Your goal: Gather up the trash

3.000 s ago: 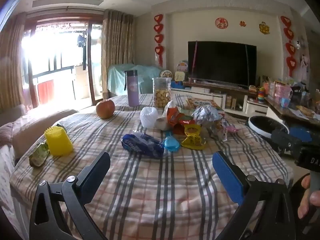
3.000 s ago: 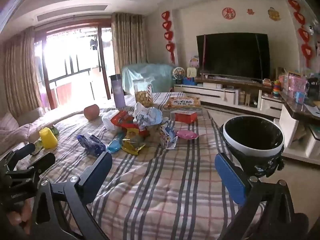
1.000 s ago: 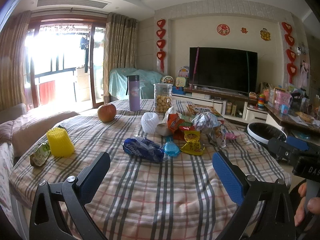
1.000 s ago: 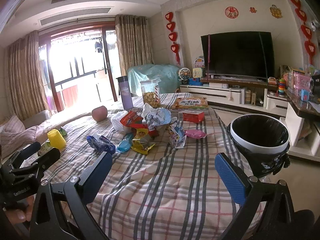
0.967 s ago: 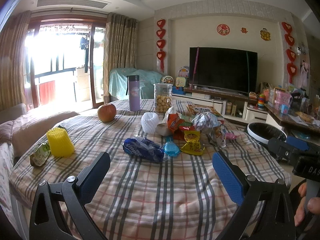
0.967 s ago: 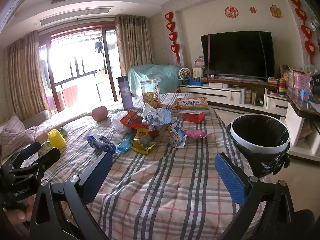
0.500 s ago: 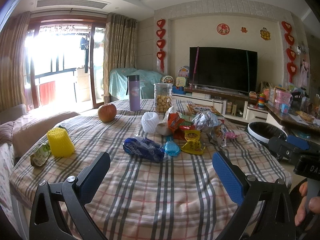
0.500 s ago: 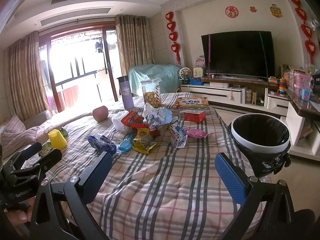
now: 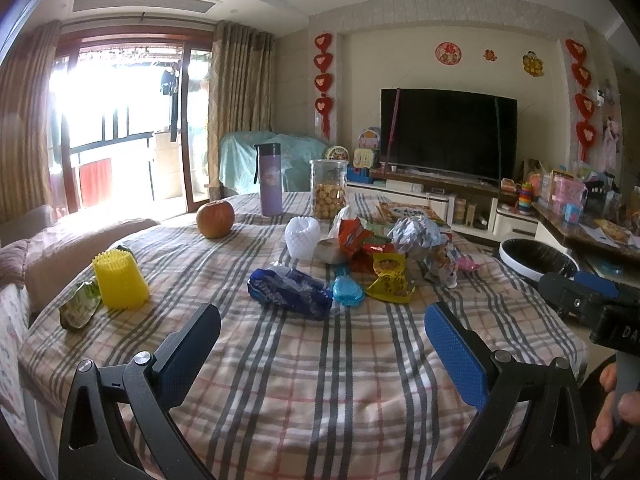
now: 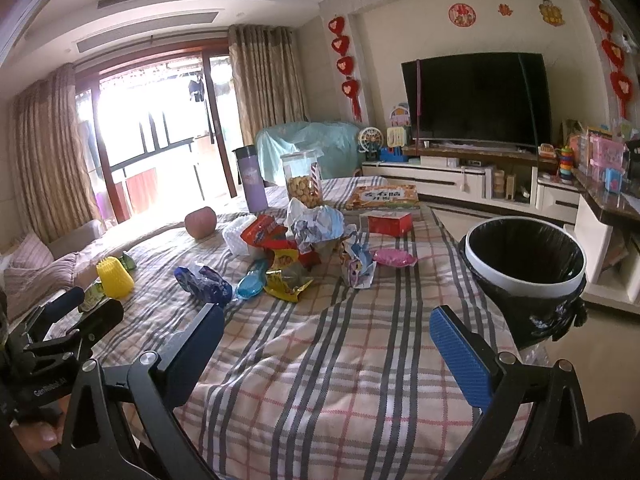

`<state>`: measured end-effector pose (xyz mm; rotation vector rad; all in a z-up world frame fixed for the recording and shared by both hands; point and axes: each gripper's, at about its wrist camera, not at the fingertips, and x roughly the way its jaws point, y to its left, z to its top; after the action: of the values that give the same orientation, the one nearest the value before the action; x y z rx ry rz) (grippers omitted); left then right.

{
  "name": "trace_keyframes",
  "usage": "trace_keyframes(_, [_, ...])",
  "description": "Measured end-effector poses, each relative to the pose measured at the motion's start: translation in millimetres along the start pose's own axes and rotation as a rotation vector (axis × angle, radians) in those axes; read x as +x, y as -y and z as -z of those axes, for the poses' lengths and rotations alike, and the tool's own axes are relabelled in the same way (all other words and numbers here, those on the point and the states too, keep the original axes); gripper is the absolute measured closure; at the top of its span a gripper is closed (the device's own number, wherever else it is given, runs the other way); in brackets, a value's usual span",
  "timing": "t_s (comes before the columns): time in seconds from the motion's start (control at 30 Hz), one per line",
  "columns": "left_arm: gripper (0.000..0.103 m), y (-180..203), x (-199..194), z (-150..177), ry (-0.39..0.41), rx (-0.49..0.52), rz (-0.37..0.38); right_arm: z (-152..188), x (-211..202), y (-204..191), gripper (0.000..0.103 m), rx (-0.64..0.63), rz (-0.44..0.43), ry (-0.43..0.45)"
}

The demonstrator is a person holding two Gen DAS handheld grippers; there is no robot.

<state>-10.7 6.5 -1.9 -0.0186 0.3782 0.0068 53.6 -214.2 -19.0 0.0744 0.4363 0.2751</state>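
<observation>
Left claw (image 9: pixel 322 344) wide open, right claw (image 10: pixel 326 342) likewise (both empty)

The crumpled wrapper pile (image 9: pixel 384 248) hides the tablecloth behind it; the bin (image 9: pixel 536 258) shows only its rim in the left view, its base hidden.

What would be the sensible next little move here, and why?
Probably reach the right hand-held gripper forward to the crumpled wrapper at the near right edge of the pile. Both grippers hang open and empty over bare plaid tablecloth, short of the litter. That wrapper lies on the side of the black-lined bin, which stands open just off the table's right edge.
</observation>
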Motion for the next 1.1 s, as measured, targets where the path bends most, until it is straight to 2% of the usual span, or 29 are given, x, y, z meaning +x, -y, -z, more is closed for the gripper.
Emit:
trace_keyframes(0.3, [0.001, -8, 27, 2, -0.070, -0.014, -0.016, -4, 20, 10, 0.000, 0.041, -0.027, -0.056])
trace_keyframes(0.57, [0.001, -25, 61, -5, -0.124, -0.038, -0.032, -4, 53, 1, 0.001, 0.043, -0.071, -0.129])
trace_keyframes(1.1, [0.001, -45, 163, -24, -0.266, -0.085, -0.046, -12, 147, -12, 0.001, 0.050, -0.140, -0.293])
